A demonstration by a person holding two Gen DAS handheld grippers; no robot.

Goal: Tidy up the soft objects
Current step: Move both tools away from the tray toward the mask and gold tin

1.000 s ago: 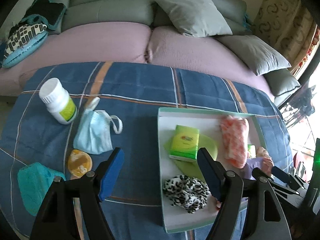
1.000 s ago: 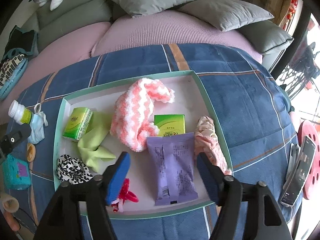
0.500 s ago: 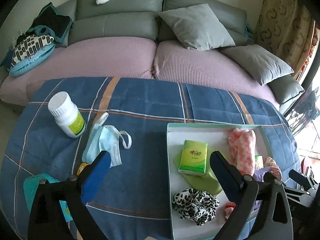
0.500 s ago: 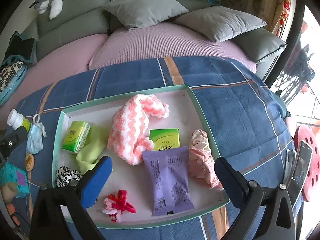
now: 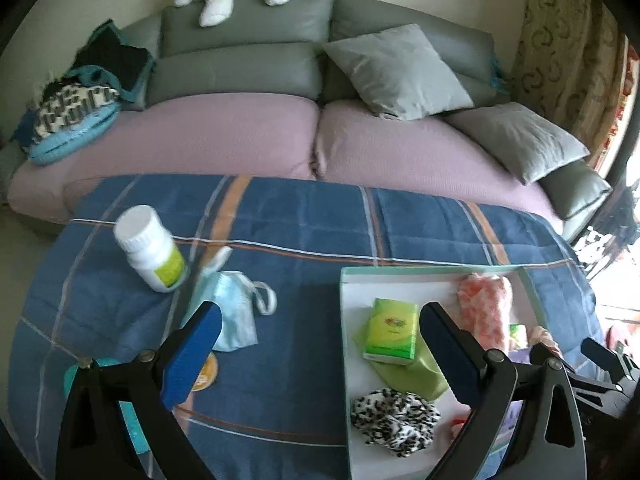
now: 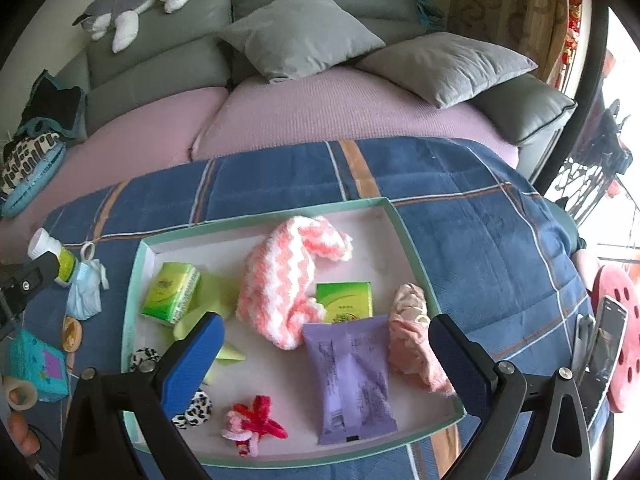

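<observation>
Both grippers hung with jaws spread wide and empty: the left gripper (image 5: 316, 354) over the blue blanket (image 5: 304, 248), the right gripper (image 6: 326, 354) above the tray (image 6: 132, 280), where a striped knit piece (image 6: 288, 276), perhaps a sock, lay beside the purple packet (image 6: 350, 376).

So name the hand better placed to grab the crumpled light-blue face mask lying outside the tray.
Left. The face mask lies just beyond the left gripper, by its left finger; both grippers are open and empty.

Black hand-held gripper (image 5: 320, 352), blue pads (image 5: 192, 354).
</observation>
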